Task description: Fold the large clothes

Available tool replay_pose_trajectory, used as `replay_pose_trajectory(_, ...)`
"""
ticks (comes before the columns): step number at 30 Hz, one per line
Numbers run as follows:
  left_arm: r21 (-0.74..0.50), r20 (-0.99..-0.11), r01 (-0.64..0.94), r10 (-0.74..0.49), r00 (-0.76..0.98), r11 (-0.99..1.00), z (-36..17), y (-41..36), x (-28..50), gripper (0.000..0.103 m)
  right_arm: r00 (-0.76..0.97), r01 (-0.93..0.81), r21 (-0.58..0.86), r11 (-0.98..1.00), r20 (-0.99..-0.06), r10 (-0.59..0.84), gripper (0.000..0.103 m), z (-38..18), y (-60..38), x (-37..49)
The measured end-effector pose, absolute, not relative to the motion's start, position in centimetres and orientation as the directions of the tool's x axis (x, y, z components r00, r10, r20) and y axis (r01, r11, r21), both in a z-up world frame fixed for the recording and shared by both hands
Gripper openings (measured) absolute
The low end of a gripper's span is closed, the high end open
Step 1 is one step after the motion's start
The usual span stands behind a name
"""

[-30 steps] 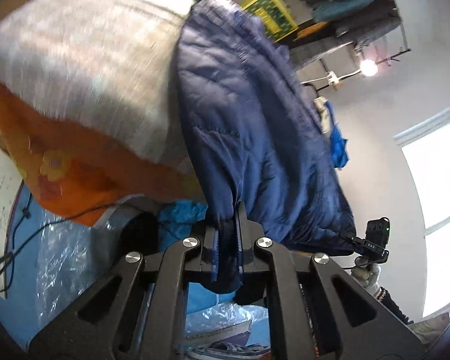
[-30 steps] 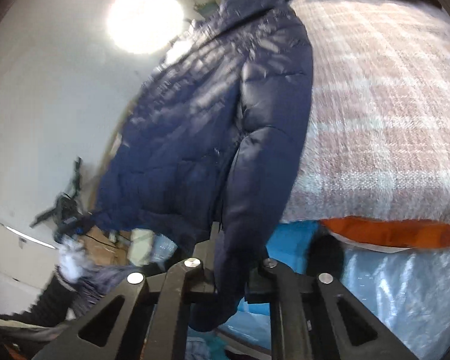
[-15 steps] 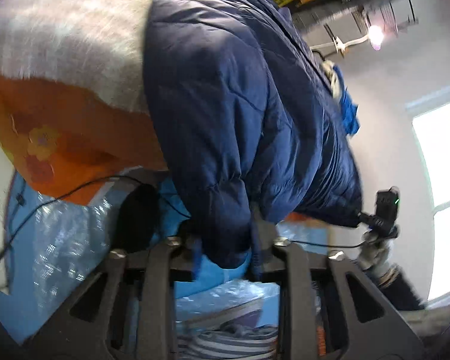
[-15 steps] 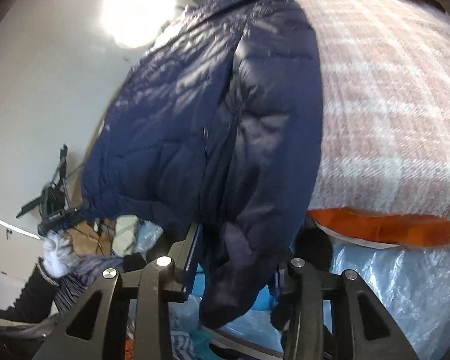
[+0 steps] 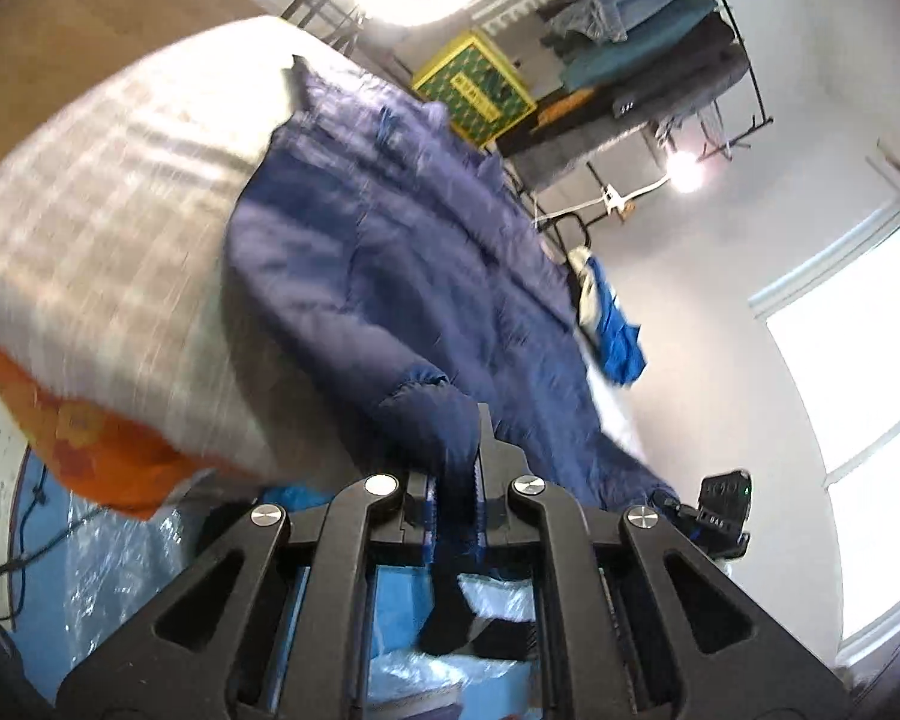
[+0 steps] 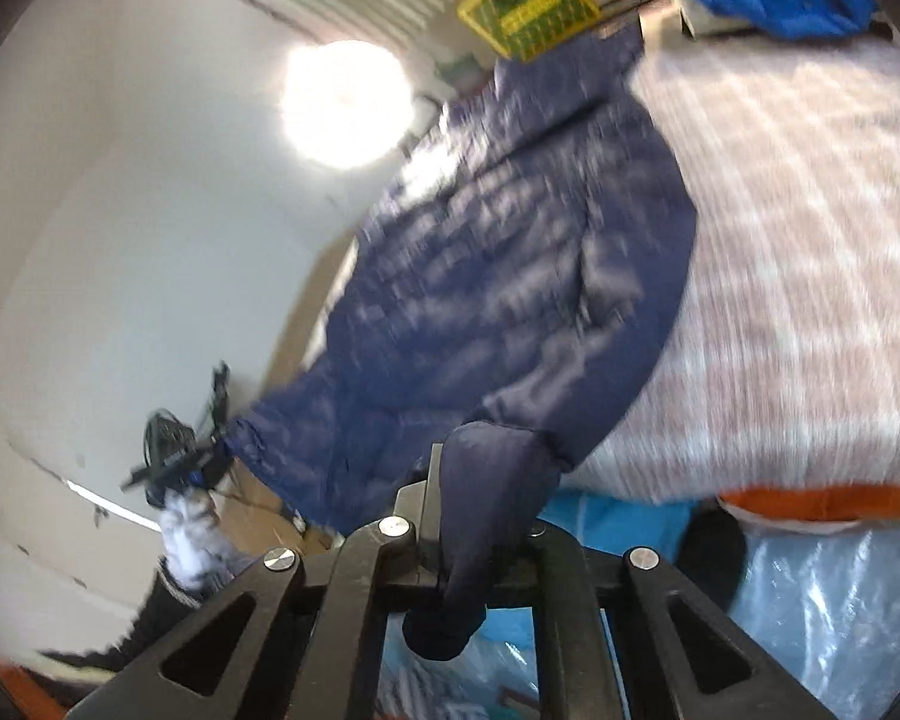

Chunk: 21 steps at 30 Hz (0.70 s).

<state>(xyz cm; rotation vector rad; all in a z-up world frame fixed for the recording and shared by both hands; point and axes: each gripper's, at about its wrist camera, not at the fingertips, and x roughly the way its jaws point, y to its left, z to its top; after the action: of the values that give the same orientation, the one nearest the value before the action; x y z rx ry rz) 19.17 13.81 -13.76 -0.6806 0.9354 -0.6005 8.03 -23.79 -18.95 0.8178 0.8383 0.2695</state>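
We hold the navy puffer jacket [image 5: 426,276] by its two sleeve ends, its body spread over the plaid blanket [image 5: 108,228] on the bed and its lower part hanging past the edge. Our left gripper [image 5: 455,483] is clamped on one cuff, the fabric pinched between its fingers. Our right gripper [image 6: 480,510] is clenched on the other cuff [image 6: 486,480], which bulges up and droops below the jaws. An orange sheet [image 6: 822,501] shows under the blanket.
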Motion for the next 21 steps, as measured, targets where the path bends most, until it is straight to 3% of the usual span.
replay_pose_trajectory(5,-0.725,-0.515,0.181,-0.697,0.499,0.665,-10.2,12.1,22.8,0.006,0.727,0.108,0.739,0.665,-0.515,0.455,0.003,-15.1,-25.5,10.7)
replay_pose_trajectory(12,-0.671,-0.544,0.178,-0.641,0.542,0.72,-6.5,9.8,28.3,0.006,0.77,0.156,0.682,0.715,-0.537,0.344,0.003,-10.8,-27.6,16.1)
replay_pose_trajectory(21,-0.618,-0.633,0.064,-0.545,0.55,0.783,-9.3,9.6,35.6,0.006,0.758,0.26,0.616,0.744,-0.607,0.238,0.003,-11.0,-29.7,23.9)
